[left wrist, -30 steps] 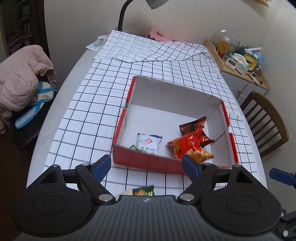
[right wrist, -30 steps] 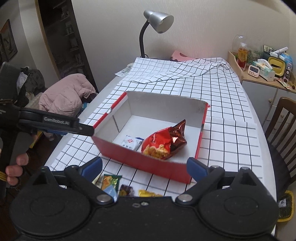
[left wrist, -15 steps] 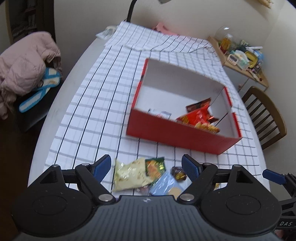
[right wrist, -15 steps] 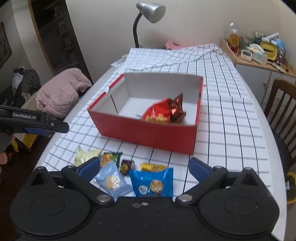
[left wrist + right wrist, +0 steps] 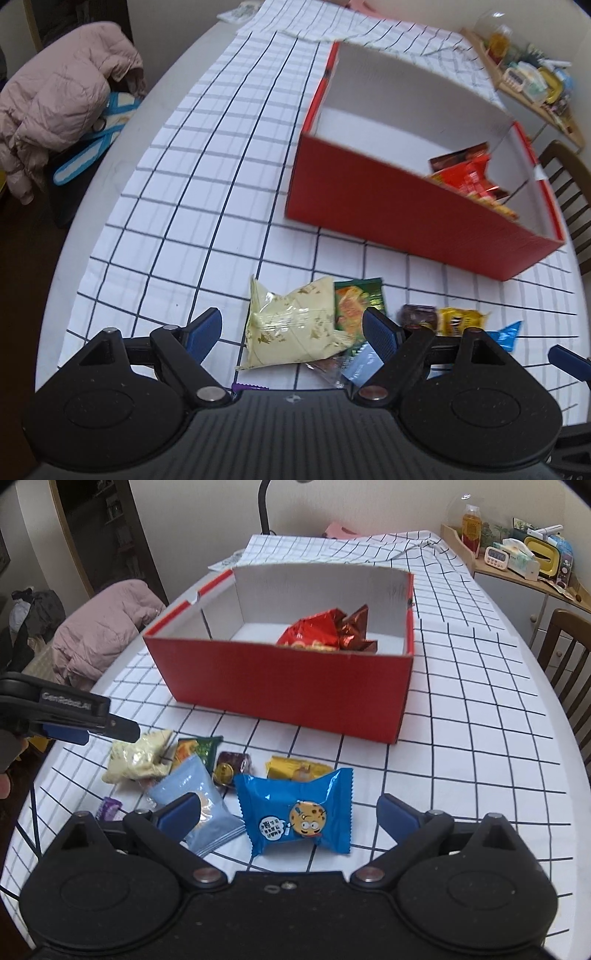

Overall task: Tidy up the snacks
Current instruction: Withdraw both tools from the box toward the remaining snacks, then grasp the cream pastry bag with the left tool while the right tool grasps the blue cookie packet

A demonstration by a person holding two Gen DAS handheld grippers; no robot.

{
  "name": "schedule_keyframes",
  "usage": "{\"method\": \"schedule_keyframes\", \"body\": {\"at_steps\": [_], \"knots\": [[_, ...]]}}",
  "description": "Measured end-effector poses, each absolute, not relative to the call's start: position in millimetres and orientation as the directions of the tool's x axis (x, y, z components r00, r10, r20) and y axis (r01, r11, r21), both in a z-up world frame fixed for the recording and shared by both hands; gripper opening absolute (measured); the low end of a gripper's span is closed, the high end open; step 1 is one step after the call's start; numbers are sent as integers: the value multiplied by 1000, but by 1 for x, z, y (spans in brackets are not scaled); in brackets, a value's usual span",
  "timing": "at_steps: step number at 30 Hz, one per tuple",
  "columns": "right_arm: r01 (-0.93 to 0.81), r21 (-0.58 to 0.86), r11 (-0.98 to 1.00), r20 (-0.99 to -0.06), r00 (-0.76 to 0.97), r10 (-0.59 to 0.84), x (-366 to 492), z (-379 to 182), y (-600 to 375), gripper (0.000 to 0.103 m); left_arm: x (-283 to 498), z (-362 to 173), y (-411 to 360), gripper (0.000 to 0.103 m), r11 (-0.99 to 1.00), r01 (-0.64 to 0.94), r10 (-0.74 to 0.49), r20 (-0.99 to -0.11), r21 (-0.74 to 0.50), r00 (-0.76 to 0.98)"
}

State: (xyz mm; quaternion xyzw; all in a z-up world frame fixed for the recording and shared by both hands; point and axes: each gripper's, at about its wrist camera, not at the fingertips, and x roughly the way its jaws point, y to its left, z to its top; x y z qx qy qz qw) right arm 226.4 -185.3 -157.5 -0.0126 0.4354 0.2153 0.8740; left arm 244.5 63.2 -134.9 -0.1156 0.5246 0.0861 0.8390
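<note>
My left gripper (image 5: 293,328) spreads wide over the cream packet (image 5: 291,328); my right gripper (image 5: 288,814) gapes above the blue cookie pack (image 5: 295,812), near the red box (image 5: 288,686).

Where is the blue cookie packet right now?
In the right wrist view, the blue cookie packet lies on the checked tablecloth in front of the red box, just right of the pale blue packet.
</note>
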Motion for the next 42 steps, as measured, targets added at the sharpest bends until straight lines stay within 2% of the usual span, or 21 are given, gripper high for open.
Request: {"method": "schedule_keyframes", "body": {"at_steps": [11,16,18,21,23,28,33,37,42], "knots": [[-406,86,910,-802,513,305,241,-181,-166,96,263,-169,63,83,949,-311,63,-928,-58,366],[-419,67,906,-809,508,295,241,-183,-163,85,265,-173,65,82,942,-326,50,-931,-76,362],[-416,64,907,-810,510,291,242,-183,-163,82,266,-173,66,77,942,-324,37,-932,-88,361],[-420,66,905,-807,511,296,241,-182,-163,75,266,-173,65,62,945,-312,22,-930,-100,366],[-420,54,906,-805,518,289,239,-181,-162,71,265,-171,65,59,945,-311,18,-930,-104,368],[-421,73,904,-799,518,306,236,-176,-163,42,259,-168,69,56,938,-326,16,-926,-117,378],[-420,63,905,-791,533,302,229,-174,-165,29,251,-162,76,55,931,-341,11,-920,-133,391],[-418,89,904,-779,537,325,223,-169,-169,22,244,-155,77,54,932,-335,6,-914,-142,406],[-420,134,898,-773,523,360,213,-164,-179,21,234,-148,78,54,936,-317,-10,-909,-156,418]]}}
